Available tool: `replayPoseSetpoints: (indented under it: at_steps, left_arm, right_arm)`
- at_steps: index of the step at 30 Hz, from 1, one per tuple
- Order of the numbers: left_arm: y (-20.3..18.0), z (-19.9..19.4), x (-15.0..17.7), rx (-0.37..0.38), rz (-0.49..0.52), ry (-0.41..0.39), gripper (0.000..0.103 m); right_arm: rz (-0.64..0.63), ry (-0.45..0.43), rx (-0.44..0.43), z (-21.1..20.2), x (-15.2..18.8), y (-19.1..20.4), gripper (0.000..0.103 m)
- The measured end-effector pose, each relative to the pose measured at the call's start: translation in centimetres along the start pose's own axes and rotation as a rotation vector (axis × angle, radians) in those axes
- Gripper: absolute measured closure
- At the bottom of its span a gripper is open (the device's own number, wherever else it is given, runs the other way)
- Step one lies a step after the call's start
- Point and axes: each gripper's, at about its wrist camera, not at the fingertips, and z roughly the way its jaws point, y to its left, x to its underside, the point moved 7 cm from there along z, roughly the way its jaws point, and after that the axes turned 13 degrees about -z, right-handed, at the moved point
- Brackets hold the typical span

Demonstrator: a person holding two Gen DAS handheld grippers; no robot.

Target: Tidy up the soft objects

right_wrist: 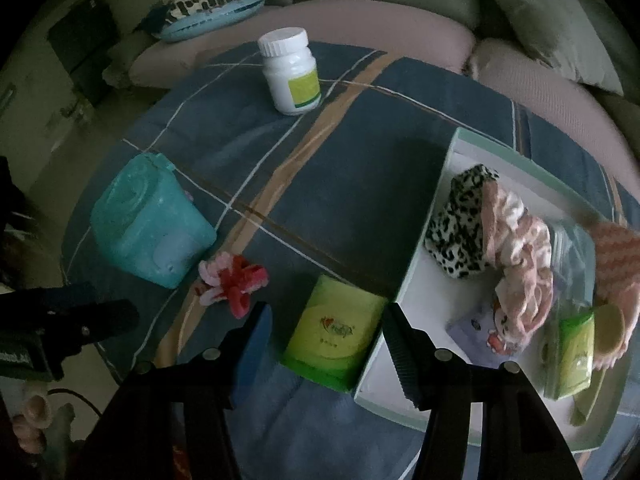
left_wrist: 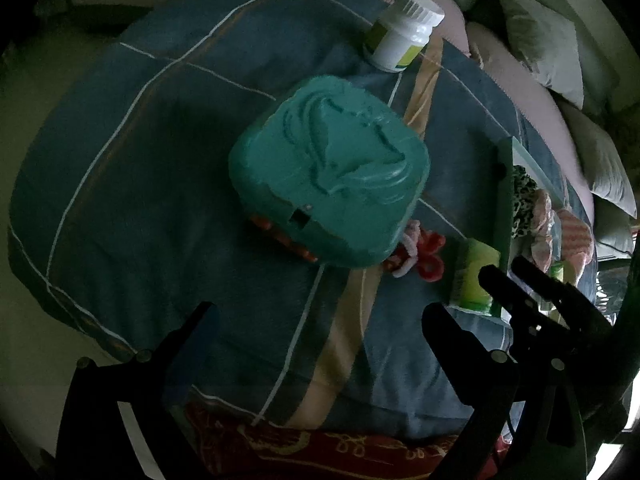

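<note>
A green tissue pack (right_wrist: 336,332) lies on the blue plaid cloth (right_wrist: 360,152) against the rim of a white tray (right_wrist: 424,216). My right gripper (right_wrist: 326,320) stands open over it, one finger on each side; a strip of cloth shows beside the left pad. A red and pink fuzzy hair tie (right_wrist: 236,280) lies left of the pack, beside a teal plastic box (left_wrist: 328,176). Low over the cloth in front of that box, my left gripper (left_wrist: 316,324) is open and holds nothing. The left wrist view also shows the right gripper (left_wrist: 508,276) at the pack (left_wrist: 476,276).
The tray holds a leopard-print cloth (right_wrist: 460,220), a pink striped fuzzy piece (right_wrist: 520,240), a small printed pack (right_wrist: 480,332) and a bagged green pack (right_wrist: 572,348). A white pill bottle (right_wrist: 290,72) stands at the far side. Sofa cushions (right_wrist: 552,28) lie behind.
</note>
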Motion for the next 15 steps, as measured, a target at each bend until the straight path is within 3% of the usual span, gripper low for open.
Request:
replayPoseSetpoints:
  at_steps: [9,15]
  left_arm:
    - [0.1,1.2,0.2,0.0,0.005,0.034,0.002]
    - [0.0,1.7,0.2,-0.001,0.005,0.046,0.002]
  right_arm:
    - [-0.103,0.079,0.017,3.0,-1.6,-0.3,0.043]
    - [-0.184,0.117,-0.04,3.9,-1.8,-0.1,0.038]
